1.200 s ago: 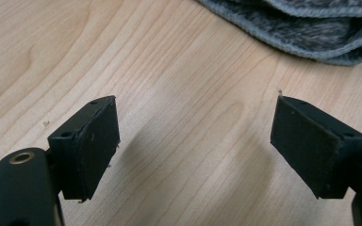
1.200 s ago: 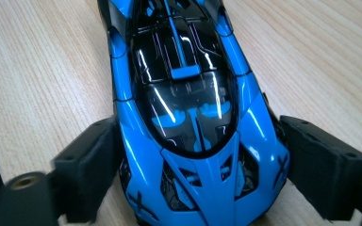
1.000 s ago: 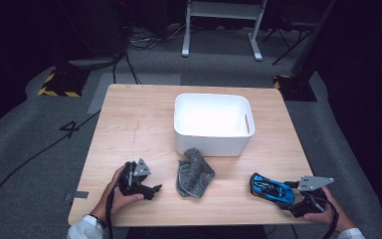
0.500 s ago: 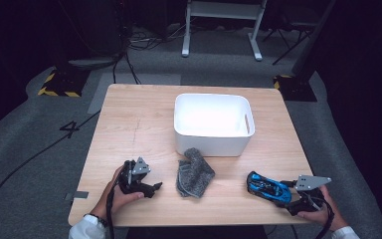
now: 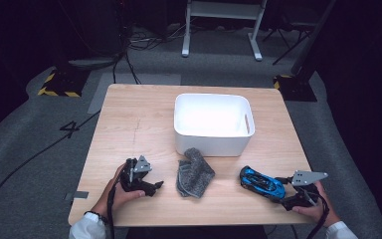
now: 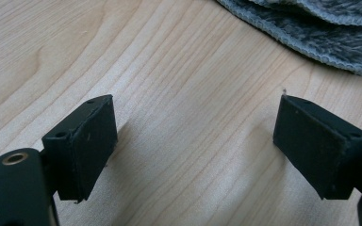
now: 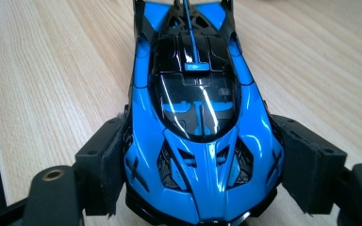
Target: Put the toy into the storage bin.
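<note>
A blue and black toy car (image 5: 261, 182) lies on the wooden table (image 5: 129, 119) at the front right. My right gripper (image 5: 279, 192) has just been closing with the car between its jaws. In the right gripper view both pads (image 7: 107, 160) press against the sides of the car (image 7: 193, 94) near its nose, so the right gripper (image 7: 202, 165) is shut on it. My left gripper (image 5: 154, 186) rests at the front left, held in a hand. Its jaws stand wide open over bare wood with nothing between them (image 6: 195, 141).
A crumpled grey cloth (image 5: 194, 172) lies between the two grippers, and its edge (image 6: 320, 28) is just beyond the left jaws. A white rectangular bin (image 5: 211, 142) stands behind it at mid-table. Dark floor with cables surrounds the table.
The right gripper's jaws have closed onto the toy car, and hand and car have shifted slightly left. The left gripper has stayed put.
</note>
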Demonstrator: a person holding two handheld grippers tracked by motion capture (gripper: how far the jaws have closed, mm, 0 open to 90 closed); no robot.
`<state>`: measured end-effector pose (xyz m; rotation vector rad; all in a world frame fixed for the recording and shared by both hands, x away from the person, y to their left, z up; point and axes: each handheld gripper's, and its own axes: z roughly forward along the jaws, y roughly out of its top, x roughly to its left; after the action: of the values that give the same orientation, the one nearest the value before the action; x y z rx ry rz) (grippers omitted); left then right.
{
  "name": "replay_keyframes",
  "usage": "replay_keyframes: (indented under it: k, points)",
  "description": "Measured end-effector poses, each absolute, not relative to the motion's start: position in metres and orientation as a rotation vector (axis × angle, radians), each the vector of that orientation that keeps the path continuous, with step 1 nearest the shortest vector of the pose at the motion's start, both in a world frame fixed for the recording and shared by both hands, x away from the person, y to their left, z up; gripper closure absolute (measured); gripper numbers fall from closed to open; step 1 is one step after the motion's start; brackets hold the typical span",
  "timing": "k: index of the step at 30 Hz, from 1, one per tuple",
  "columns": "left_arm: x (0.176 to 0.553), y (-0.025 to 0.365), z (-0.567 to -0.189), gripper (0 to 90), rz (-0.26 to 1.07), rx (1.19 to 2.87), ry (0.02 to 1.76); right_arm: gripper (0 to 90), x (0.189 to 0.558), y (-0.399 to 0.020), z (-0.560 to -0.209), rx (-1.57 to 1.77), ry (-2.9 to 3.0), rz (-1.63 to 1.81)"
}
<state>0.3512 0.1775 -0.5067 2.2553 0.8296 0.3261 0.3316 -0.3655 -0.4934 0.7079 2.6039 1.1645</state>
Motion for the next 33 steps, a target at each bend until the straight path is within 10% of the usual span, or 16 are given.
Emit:
replay_keyframes:
  k: [33]
  points:
    - [0.351, 0.176, -0.507, 14.6, 0.328, 2.249, 0.846, 26.1, 0.324, -0.373, -0.446, 0.659, 2.413, 1.3]
